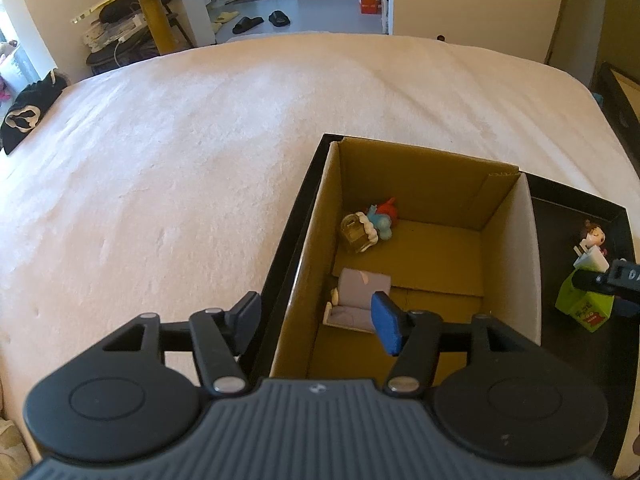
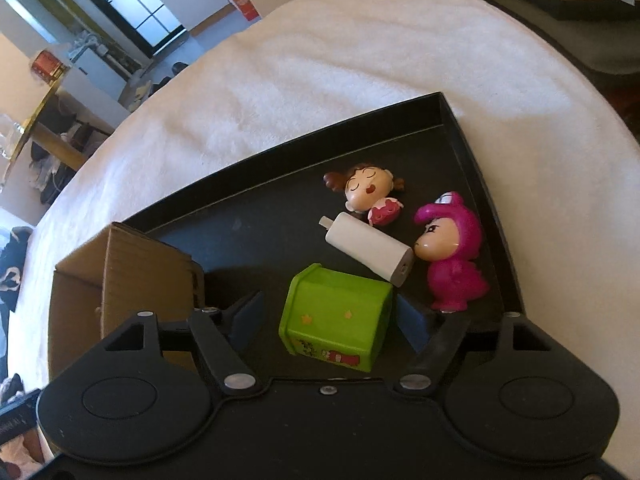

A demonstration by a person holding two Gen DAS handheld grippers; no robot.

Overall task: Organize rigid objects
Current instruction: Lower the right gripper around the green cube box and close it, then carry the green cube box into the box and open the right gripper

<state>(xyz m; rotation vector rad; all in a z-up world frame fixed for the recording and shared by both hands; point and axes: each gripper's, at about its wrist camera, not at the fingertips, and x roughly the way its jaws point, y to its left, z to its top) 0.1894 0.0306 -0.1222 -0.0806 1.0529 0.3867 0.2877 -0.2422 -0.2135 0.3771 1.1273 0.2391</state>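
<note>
A cardboard box (image 1: pixel 416 184) stands at the left end of a black tray (image 1: pixel 580 216) on a white bed. Inside it lie a grey sofa-like toy (image 1: pixel 360 296) and a small clear item beside a blue and red toy (image 1: pixel 380 218). My left gripper (image 1: pixel 316 324) is open and empty, astride the box's left wall. On the tray a green toy box (image 2: pixel 336 320) sits between the pads of my open right gripper (image 2: pixel 330 318), which do not press on it. Beyond it lie a white charger (image 2: pixel 368 252), a girl figurine (image 2: pixel 368 194) and a pink figurine (image 2: pixel 452 256).
The white bed cover (image 1: pixel 180 140) stretches wide to the left of and beyond the tray. A dark cushion (image 1: pixel 28 116) lies at the bed's left edge. A gold side table (image 1: pixel 156 12) and slippers (image 1: pixel 260 20) stand on the floor beyond the bed.
</note>
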